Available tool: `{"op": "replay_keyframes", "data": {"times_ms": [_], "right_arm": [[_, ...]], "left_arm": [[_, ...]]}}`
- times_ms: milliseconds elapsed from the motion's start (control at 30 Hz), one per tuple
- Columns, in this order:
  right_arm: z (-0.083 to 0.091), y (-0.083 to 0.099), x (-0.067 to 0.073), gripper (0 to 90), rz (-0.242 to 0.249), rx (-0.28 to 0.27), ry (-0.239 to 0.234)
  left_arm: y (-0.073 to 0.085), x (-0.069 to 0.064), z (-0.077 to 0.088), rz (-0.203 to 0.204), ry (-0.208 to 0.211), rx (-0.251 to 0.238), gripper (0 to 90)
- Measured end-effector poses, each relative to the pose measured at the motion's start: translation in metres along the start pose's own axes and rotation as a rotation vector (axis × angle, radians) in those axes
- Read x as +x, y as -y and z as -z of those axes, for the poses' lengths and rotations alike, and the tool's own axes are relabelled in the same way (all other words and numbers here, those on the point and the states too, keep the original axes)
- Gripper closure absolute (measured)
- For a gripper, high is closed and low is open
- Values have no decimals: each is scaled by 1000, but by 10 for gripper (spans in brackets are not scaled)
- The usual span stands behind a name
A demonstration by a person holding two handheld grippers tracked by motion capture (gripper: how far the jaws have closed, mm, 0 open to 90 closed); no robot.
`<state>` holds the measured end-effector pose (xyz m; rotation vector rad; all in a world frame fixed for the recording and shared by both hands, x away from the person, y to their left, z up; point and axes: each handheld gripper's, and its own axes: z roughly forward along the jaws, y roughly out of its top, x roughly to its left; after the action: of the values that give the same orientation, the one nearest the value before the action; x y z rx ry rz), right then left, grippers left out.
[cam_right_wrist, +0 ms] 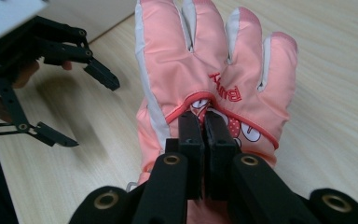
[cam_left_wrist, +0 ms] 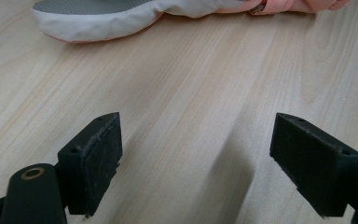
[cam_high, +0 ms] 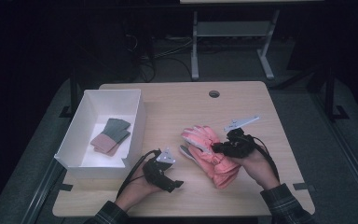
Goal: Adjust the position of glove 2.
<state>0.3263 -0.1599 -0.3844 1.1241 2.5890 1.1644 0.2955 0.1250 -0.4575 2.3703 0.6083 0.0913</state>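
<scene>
A pink padded glove (cam_high: 204, 145) with white trim lies on the wooden table (cam_high: 177, 107), right of the middle, fingers pointing away and to the left. My right gripper (cam_high: 220, 148) sits over its back. In the right gripper view the jaws (cam_right_wrist: 204, 122) are pressed together on a pinch of the glove (cam_right_wrist: 214, 56) fabric by the red seam. My left gripper (cam_high: 171, 181) rests low on the table to the glove's left. It is open, with bare wood between its pads (cam_left_wrist: 98, 158), and the glove's edge (cam_left_wrist: 107, 18) lies beyond them.
A white open box (cam_high: 135, 135) stands at the table's left side, holding a folded grey-green and dusty pink cloth item (cam_high: 112, 135). A round cable hole (cam_high: 214, 94) is near the far edge. The other gripper (cam_right_wrist: 86, 109) stands open to the glove's left.
</scene>
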Motion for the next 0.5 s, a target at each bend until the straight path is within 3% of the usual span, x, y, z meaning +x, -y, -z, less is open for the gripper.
{"op": "replay_keyframes", "data": {"times_ms": [333, 433, 500], "right_arm": [[-25, 3, 7, 857, 42, 77, 14], [-25, 3, 7, 794, 40, 71, 17], [-19, 3, 4, 693, 36, 40, -1]], "left_arm": [[0, -1, 0, -3, 0, 10, 164], [-1, -1, -1, -3, -3, 5, 164], [-1, -1, 0, -1, -3, 1, 185]]}}
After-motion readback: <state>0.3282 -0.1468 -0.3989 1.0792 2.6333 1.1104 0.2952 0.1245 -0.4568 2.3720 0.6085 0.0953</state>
